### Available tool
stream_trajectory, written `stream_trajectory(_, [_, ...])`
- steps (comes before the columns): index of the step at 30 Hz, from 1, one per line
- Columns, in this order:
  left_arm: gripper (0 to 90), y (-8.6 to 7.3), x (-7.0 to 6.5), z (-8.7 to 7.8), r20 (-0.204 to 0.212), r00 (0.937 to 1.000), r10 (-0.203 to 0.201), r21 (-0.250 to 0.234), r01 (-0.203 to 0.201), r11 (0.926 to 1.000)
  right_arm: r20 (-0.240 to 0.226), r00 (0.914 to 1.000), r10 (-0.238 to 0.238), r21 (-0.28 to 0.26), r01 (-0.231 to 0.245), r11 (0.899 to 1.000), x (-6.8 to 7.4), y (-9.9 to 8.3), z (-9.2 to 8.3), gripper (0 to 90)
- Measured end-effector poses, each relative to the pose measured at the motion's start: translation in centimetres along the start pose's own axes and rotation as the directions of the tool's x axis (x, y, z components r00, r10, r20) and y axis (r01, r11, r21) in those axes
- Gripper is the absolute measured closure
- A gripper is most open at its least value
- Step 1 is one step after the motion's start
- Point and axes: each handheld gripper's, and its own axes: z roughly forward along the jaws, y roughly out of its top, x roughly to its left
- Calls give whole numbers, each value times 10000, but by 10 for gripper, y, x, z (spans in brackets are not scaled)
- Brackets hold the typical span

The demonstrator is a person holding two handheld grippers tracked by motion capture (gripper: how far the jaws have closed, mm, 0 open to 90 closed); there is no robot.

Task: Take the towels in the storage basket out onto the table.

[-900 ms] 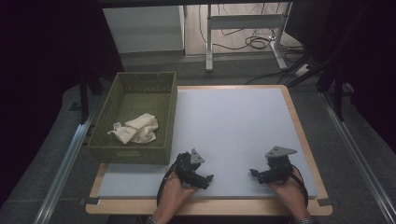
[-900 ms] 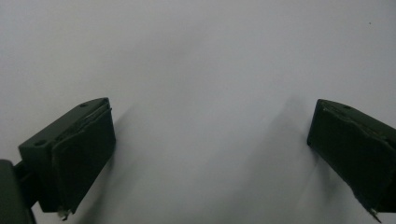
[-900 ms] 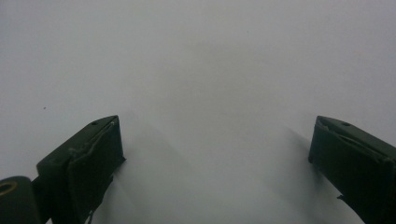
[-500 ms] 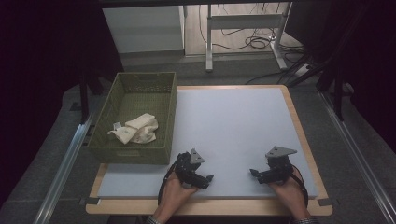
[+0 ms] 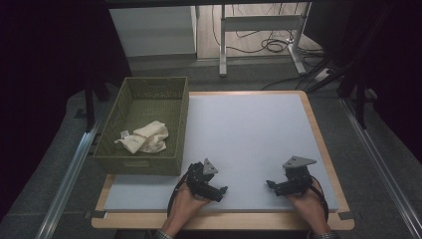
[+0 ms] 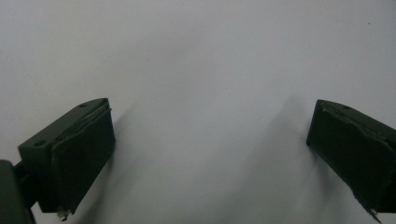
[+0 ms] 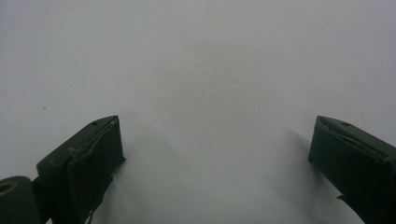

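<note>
A green woven basket (image 5: 142,124) sits at the desk's (image 5: 249,134) left edge, overhanging it slightly, and holds a crumpled cream cloth (image 5: 144,138) lying toward its near end. The rest of the pale desk surface is bare. Near the front edge, the left tongs (image 5: 219,191) rest just off the basket's near right corner, jaws spread wide and released over bare surface. The right tongs (image 5: 272,186) lie toward the front right corner, likewise released, well apart from the basket.
</note>
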Motion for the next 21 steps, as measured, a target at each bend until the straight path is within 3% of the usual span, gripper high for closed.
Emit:
stream_trajectory(6, [22,9,-5,-1,219,9994,285,155,-288,9995,0,10000,2,-1,-2,10000,0,0,0,30])
stream_trajectory(10, [21,20,-10,-4,86,9982,591,235,-593,9980,-2,10000,0,-3,0,10000,0,0,0,30])
stream_trajectory(15, [21,34,-8,-9,433,9978,505,70,-508,9987,-2,10000,0,-4,0,10000,0,0,0,30])
stream_trajectory(21, [20,47,-6,-12,612,9963,600,241,-616,9978,-3,10000,1,-7,-1,10000,0,0,0,31])
